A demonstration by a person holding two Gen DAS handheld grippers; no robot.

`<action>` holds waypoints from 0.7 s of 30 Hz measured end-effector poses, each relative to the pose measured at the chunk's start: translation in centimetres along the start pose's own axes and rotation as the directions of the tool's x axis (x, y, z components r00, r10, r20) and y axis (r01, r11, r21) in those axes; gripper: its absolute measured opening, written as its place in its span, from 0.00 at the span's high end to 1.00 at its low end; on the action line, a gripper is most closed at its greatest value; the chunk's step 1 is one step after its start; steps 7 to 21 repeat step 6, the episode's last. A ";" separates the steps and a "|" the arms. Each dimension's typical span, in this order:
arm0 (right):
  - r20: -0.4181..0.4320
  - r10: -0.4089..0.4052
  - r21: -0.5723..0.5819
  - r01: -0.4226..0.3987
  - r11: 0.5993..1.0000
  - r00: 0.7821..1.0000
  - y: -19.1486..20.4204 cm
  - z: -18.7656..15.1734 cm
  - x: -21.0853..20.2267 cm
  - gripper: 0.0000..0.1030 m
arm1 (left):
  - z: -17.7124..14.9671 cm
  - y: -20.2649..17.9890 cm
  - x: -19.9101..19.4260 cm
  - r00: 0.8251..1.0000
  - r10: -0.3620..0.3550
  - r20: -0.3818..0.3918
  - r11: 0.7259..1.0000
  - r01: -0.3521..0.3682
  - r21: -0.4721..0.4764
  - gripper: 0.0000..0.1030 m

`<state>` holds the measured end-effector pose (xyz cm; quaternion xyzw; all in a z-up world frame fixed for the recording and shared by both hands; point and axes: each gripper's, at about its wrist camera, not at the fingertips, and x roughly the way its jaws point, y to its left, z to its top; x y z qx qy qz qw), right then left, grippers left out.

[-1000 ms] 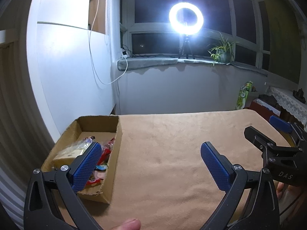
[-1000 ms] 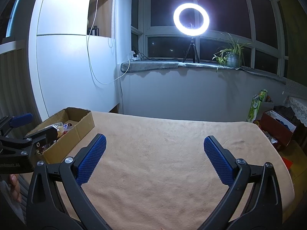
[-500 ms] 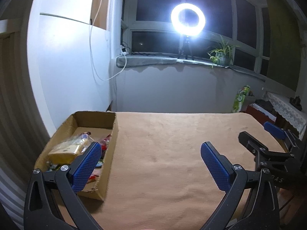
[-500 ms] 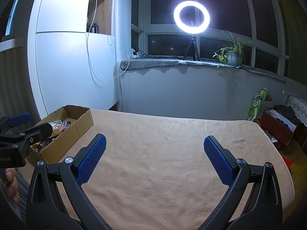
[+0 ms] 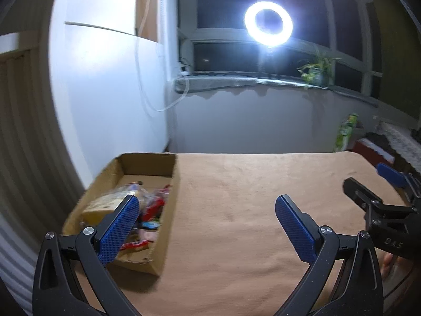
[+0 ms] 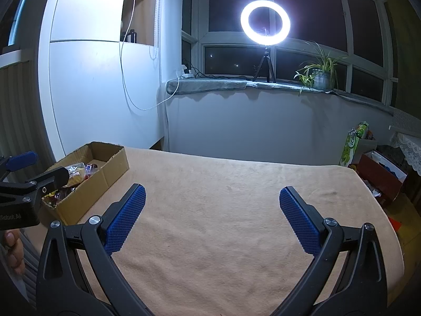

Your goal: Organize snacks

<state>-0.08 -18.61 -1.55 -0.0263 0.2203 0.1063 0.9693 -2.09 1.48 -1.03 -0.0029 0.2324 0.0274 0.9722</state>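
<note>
Nearest the lens, the left claw (image 5: 206,227) hung wide open with nothing between its blue pads (image 5: 118,230); the right claw (image 6: 211,220) was just as wide and just as empty, poised over bare table (image 6: 223,200); a thumb (image 6: 11,239) showed at the edge of the right view, behind the left tool.

The main risk, as a judgement, lay in the box (image 5: 168,210); it sat at the table's left edge, and its near wall looked torn and soft; a claw that came in low could catch that ragged rim and shove the whole box toward the edge, or tip it; the left view was blurred, which suggested the tool was in motion, so a misjudged reach seemed possible. The wrappers looked slick and crinkly; a pinch on loose film alone might slip, or drag a neighbour out with it.

The snacks (image 5: 147,210) lay heaped in the box's near half, the far half showing bare cardboard; a pale yellow pack (image 5: 105,204) lay to the left, red wrappers (image 5: 156,204) beside it to the right, smaller bright packets beneath; labels were too blurred to read; none lay on the cloth.

Farther off, a ring light (image 6: 265,25) glared from the sill beside a potted plant (image 6: 321,75); its glare could wash out shiny wrappers.
</note>
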 end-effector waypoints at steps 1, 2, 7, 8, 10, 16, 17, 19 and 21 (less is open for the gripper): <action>-0.001 0.001 -0.001 -0.001 1.000 1.000 0.0 0.0 0.1 0.00 | 0.0 0.0 0.0 1.000 -0.005 -0.003 1.000 0.005 0.006 0.00; -0.001 0.002 -0.001 -0.002 1.000 1.000 0.0 0.0 0.1 0.00 | 0.0 0.0 0.0 1.000 -0.003 0.001 1.000 0.003 0.010 0.00; -0.003 0.003 -0.003 -0.003 1.000 1.000 0.0 0.0 0.2 0.00 | 0.0 -0.1 -0.1 1.000 0.005 0.013 1.000 -0.005 0.022 0.00; -0.003 0.003 -0.003 -0.003 1.000 1.000 0.0 0.0 0.2 0.00 | 0.0 -0.1 -0.1 1.000 0.005 0.013 1.000 -0.005 0.022 0.00; -0.003 0.003 -0.003 -0.003 1.000 1.000 0.0 0.0 0.2 0.00 | 0.0 -0.1 -0.1 1.000 0.005 0.013 1.000 -0.005 0.022 0.00; -0.003 0.003 -0.003 -0.003 1.000 1.000 0.0 0.0 0.2 0.00 | 0.0 -0.1 -0.1 1.000 0.005 0.013 1.000 -0.005 0.022 0.00; -0.003 0.003 -0.003 -0.003 1.000 1.000 0.0 0.0 0.2 0.00 | 0.0 -0.1 -0.1 1.000 0.005 0.013 1.000 -0.005 0.022 0.00; -0.003 0.003 -0.003 -0.003 1.000 1.000 0.0 0.0 0.2 0.00 | 0.0 -0.1 -0.1 1.000 0.005 0.013 1.000 -0.005 0.022 0.00; -0.003 0.003 -0.003 -0.003 1.000 1.000 0.0 0.0 0.2 0.00 | 0.0 -0.1 -0.1 1.000 0.005 0.013 1.000 -0.005 0.022 0.00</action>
